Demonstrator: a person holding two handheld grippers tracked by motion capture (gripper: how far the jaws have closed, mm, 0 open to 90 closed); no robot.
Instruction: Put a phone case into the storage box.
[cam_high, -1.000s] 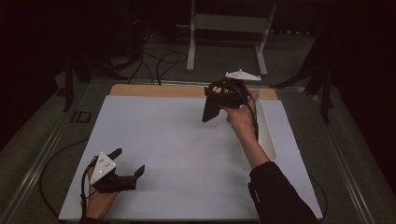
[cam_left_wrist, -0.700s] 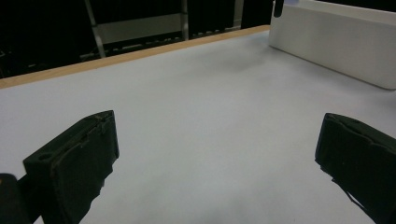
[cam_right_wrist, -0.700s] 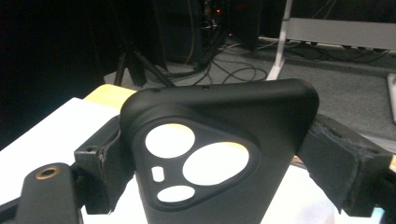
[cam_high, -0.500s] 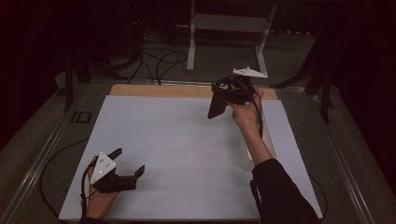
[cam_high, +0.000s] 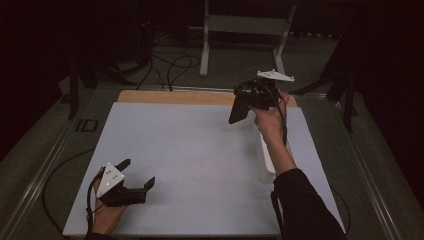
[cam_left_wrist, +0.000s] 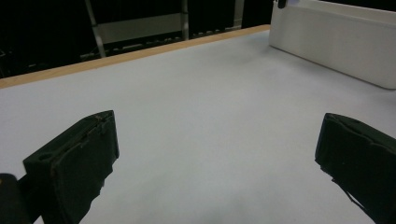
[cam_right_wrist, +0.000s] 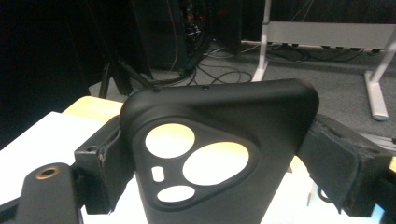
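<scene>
Right gripper is up in the air over the far right part of the table, near the wooden strip along the back edge, and its jaws are clamped on a black phone case — in the right gripper view you can see the case pinched from both sides, back facing the camera, with the camera cutout showing two big round holes, one smaller oval and a tiny slot. From the high view the case hangs down and tilts a bit toward the left, clear of the white table surface. The right hand holding that gripper sits just above a long white tray that runs along the right side of the table, and a dark sleeve comes in from the bottom. Left gripper is low at the near left corner, resting on or just above the table — can't tell which — with its jaws spread wide and nothing between them; the left gripper view just looks across bare white surface toward the tray wall off at the upper right. The two grippers are well apart.
</scene>
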